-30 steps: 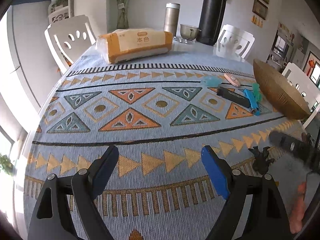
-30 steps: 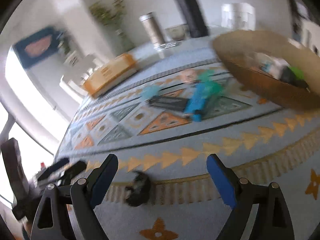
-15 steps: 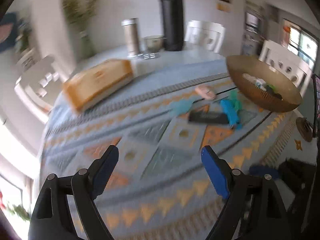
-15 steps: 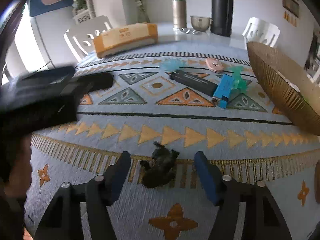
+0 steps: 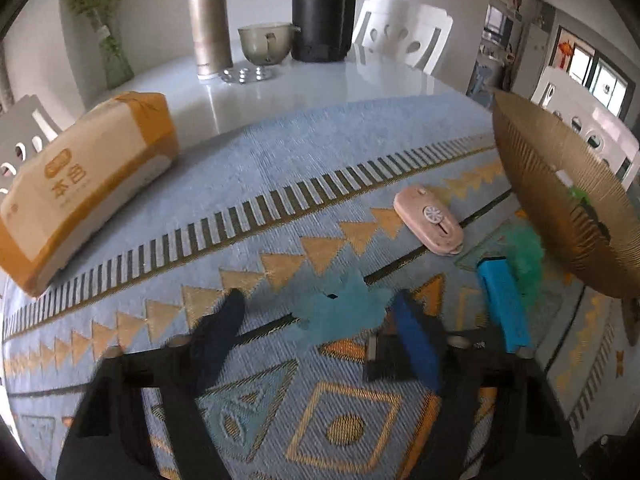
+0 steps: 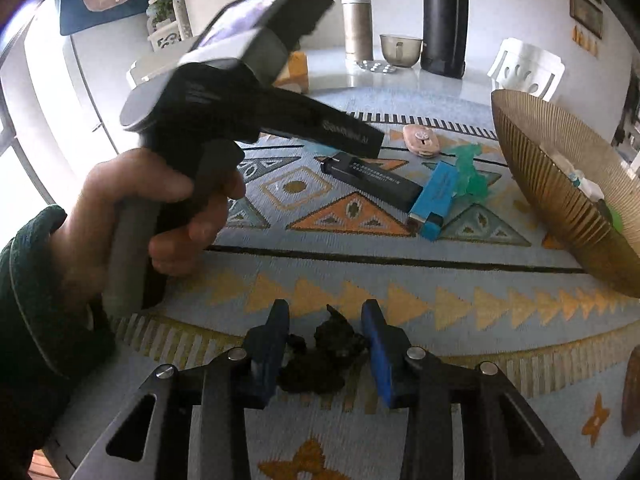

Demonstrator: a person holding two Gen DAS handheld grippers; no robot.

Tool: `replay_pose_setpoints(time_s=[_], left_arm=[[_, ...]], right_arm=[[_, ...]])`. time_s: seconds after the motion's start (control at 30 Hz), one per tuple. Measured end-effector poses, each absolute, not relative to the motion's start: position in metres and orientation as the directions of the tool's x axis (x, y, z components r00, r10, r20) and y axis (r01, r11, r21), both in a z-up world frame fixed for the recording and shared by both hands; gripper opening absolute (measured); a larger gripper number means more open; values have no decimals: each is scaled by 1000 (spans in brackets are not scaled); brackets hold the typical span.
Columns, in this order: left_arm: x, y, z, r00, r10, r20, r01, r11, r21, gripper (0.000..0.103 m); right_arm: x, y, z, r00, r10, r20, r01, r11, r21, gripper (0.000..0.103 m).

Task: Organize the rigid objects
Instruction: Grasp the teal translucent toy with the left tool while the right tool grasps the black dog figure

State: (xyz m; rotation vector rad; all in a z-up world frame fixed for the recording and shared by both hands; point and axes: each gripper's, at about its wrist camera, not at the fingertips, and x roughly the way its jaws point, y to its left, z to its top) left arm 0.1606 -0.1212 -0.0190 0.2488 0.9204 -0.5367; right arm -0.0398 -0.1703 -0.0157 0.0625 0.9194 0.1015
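The right hand-held gripper is closing around a small black figure on the near patterned surface; whether its pads touch yet is unclear. The left hand-held gripper is also closing, a light blue flat piece lying between its fingers, untouched. A blue box lies farther off, near the gold bowl at right.

The patterned cloth between the near edge and the small things is bare, so passage there is free. On the right the big golden bowl blocks, and the left hand with its tool stands on the left.
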Motion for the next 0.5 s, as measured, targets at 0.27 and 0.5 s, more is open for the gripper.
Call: replay_pose_setpoints(time_s=[0.27,0.5], left_arm=[[146,-109,-11,524,-320,-790,517,856,-4,40],[90,-49,10,563,-317,-764,444,895,-45,40]], right_arm=[[-42,-174,-14,621,114,-776,-52,993,105,36],[-49,-190,-4,678,100,-728,5,990,141,36]])
